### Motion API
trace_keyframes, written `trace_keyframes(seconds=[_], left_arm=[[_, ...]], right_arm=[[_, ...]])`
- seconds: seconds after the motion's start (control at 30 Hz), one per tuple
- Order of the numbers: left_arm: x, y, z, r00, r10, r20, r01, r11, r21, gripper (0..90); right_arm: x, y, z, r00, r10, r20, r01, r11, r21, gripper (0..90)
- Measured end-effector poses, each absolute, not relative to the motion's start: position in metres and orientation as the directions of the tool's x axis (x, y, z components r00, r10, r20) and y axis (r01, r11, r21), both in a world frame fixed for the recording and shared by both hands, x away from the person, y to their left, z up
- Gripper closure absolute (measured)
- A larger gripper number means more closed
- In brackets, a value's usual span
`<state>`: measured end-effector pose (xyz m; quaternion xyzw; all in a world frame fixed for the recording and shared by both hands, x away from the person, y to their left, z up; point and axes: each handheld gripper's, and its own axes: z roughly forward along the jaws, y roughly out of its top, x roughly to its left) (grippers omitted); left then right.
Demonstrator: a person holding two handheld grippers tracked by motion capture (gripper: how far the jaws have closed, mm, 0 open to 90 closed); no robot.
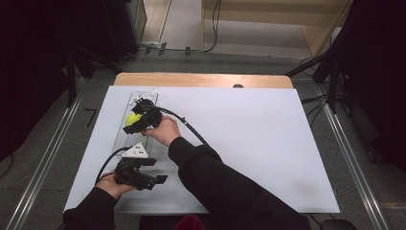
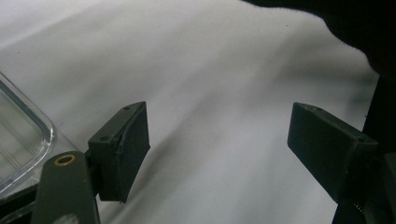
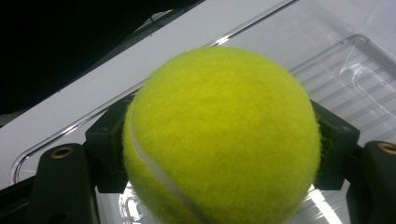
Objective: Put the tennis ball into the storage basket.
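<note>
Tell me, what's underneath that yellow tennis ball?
A clear plastic tray lies below the tennis ball, which the right tool grips between its jaws above it. The tray's ribbed floor shows beside the ball; the part directly beneath is covered by the ball.

Your left gripper (image 2: 218,154) is holding its jaws wide apart, nothing between them, over the white table (image 2: 210,70). A clear plastic tray (image 2: 21,135) is lying just beside it.
</note>
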<state>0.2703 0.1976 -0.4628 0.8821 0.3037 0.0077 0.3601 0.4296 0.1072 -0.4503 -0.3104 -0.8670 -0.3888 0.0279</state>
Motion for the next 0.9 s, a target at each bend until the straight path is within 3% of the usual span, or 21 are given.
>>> trace_keyframes(seconds=[0.6, 0.7, 0.9], left_arm=[[0.270, 0.197, -0.463, 0.818, 0.538, -0.204, 0.528, -0.559, 0.640, 21.2], [0.270, 0.198, -0.463, 0.818, 0.538, -0.204, 0.527, -0.559, 0.640, 21.2], [0.270, 0.198, -0.463, 0.818, 0.538, -0.204, 0.527, -0.559, 0.640, 21.2]], right_arm=[[0.429, 0.109, -0.451, -0.809, 0.516, 0.281, 0.553, 0.506, 0.662, 22.0], [0.428, 0.109, -0.450, -0.813, 0.504, 0.292, 0.551, 0.505, 0.664, 14.4], [0.430, 0.104, -0.442, -0.813, 0.496, 0.307, 0.548, 0.472, 0.690, 13.3]])
